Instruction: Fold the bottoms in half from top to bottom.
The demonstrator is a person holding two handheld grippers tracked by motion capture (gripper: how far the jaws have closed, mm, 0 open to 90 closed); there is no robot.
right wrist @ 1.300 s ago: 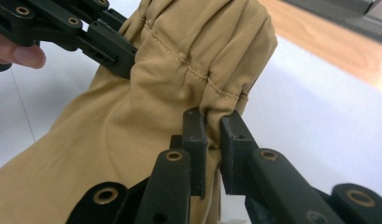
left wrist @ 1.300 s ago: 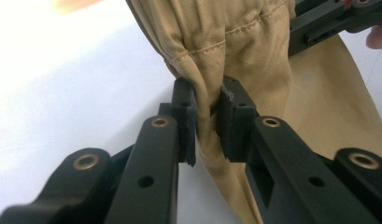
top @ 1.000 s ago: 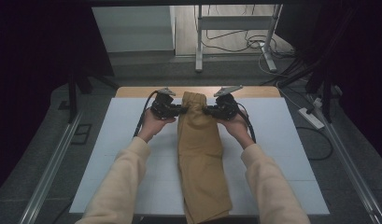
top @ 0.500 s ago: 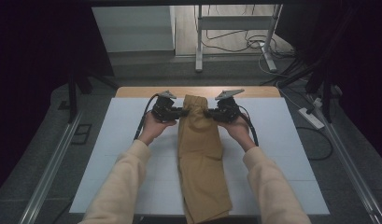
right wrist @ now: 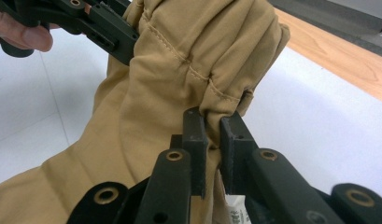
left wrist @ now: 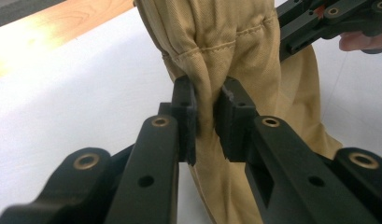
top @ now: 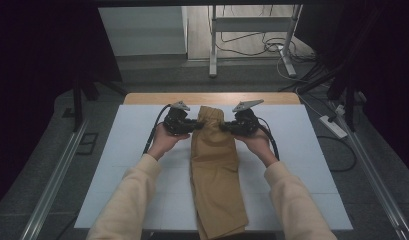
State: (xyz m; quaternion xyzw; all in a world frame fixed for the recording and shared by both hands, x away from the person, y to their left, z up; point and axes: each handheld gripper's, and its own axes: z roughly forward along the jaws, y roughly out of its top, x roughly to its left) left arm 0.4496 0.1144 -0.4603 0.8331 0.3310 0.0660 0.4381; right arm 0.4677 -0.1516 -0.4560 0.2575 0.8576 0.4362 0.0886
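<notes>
Both the left gripper (left wrist: 206,119) and right gripper (right wrist: 213,140) are pinching the folded tan trousers' (top: 214,170) gathered waistband, jaws nearly closed

White-topped table (top: 122,165) with tan folded trousers (top: 215,185) lengthwise down its middle.

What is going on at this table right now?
A person holds a black two-jaw gripper in each hand and works on a tan cotton garment folded into a long strip on the white table top. The left gripper and the right gripper are each clamped on bunched fabric at opposite sides of the far, stitched end, lifting it slightly off the surface.
</notes>
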